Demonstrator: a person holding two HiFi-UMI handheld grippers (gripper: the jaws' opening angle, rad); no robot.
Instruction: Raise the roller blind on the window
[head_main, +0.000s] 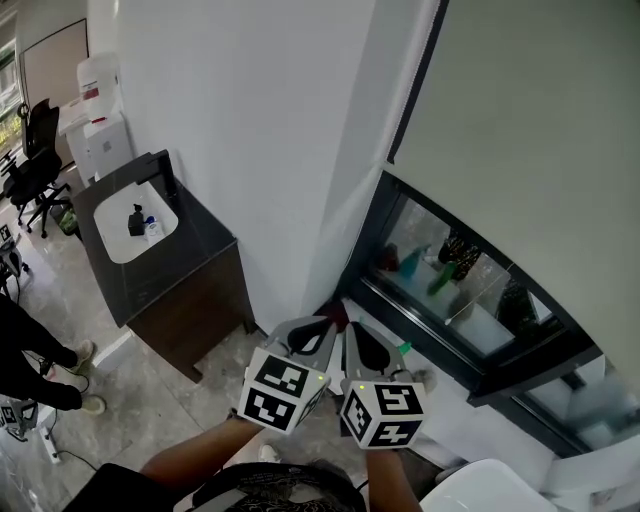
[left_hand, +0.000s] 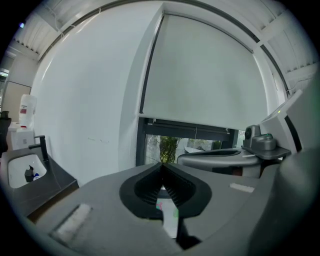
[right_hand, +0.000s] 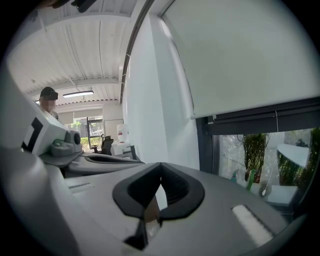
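The pale roller blind (head_main: 530, 130) covers most of the window at the upper right. Only a low strip of glass in the dark window frame (head_main: 470, 385) shows below the blind's bottom bar (left_hand: 190, 127). My left gripper (head_main: 328, 326) and right gripper (head_main: 352, 336) are held side by side low in the head view, pointing at the window's lower left corner and apart from the blind. Each is shut with nothing between its jaws. The left gripper view shows the left gripper (left_hand: 161, 167) facing the blind (left_hand: 205, 80). In the right gripper view the right gripper (right_hand: 160, 167) sits left of the blind (right_hand: 245, 55).
A white wall pillar (head_main: 270, 150) stands left of the window. A dark cabinet (head_main: 190, 290) with a white basin (head_main: 135, 225) is at the left, an office chair (head_main: 35, 160) beyond it. A person's legs (head_main: 40, 370) stand at the far left. Plants and bottles (head_main: 440, 265) show behind the glass.
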